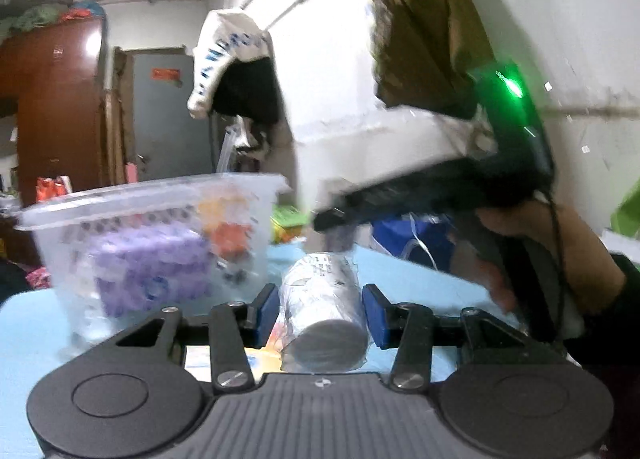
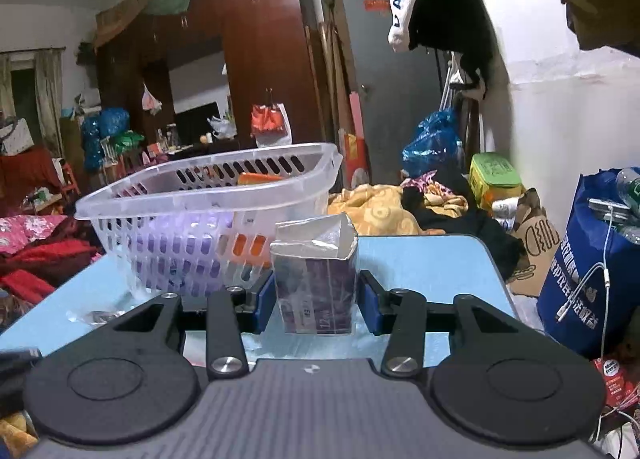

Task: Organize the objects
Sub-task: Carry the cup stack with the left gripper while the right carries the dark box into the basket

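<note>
Both sets of blue fingers spread apart, nothing clamped yet. Left gripper (image 1: 320, 313) straddling a silvery wrapped cylinder (image 1: 322, 323) lying on the light blue table (image 1: 420, 279), end face toward the camera; pads (image 1: 266, 313) flanking it with slim gaps either side, contact not certain through the blur. Right gripper (image 2: 316, 307) bracketing an upright opened purple carton (image 2: 314, 279) with its foil-lined top torn wide, standing on the same table (image 2: 420, 259); left pad (image 2: 266, 303) seeming very near the carton wall, right pad set a little off.

Clear slotted basket (image 2: 208, 219) just behind the carton, already holding a purple pack and something orange.

Step in hand, by the look of it: approach finished, grasp not yet made, on both sides. Next move likely calling for a squeeze on each item, then a lift over the basket rim (image 1: 152, 195). Gentle pressure on the carton advisable, since open thin walls may buckle; firm centring on the cylinder, which may roll.
</note>
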Demonstrator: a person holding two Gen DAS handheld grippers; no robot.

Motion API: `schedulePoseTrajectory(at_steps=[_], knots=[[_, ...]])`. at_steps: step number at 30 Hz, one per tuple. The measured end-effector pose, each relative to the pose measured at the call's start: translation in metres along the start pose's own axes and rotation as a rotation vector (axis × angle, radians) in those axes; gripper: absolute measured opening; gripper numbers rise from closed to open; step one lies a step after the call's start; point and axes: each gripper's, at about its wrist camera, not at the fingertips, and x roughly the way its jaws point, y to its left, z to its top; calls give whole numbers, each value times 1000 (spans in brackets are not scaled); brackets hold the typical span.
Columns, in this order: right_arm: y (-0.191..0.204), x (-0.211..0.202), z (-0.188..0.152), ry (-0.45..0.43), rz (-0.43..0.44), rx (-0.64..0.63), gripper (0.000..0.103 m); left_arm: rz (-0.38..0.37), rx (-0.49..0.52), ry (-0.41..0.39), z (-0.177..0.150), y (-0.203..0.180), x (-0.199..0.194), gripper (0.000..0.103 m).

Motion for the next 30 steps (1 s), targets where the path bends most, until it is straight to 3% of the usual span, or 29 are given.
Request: schedulePoseTrajectory(at_steps=[6, 10, 13, 17, 22, 26, 30], knots=[[22, -17, 9, -50, 76, -24, 47, 62, -53, -77, 29, 43, -25, 50], [52, -30, 28, -130, 107, -107, 47, 121, -42, -115, 69, 69, -29, 50], [77, -18, 58, -195, 116, -176, 47, 151, -41, -104, 110, 95, -11, 50], [94, 40, 95, -141, 108, -182, 47, 226, -91, 2, 141, 137, 36, 50], [92, 118, 113, -2, 75, -124, 46, 258, -219, 184, 144, 191, 103, 50], [78, 143, 107, 58, 56, -99, 46, 279, -223, 237, 139, 201, 125, 50], [77, 140, 99, 78, 79, -116, 46, 286, -231, 261, 130, 206, 129, 50]])
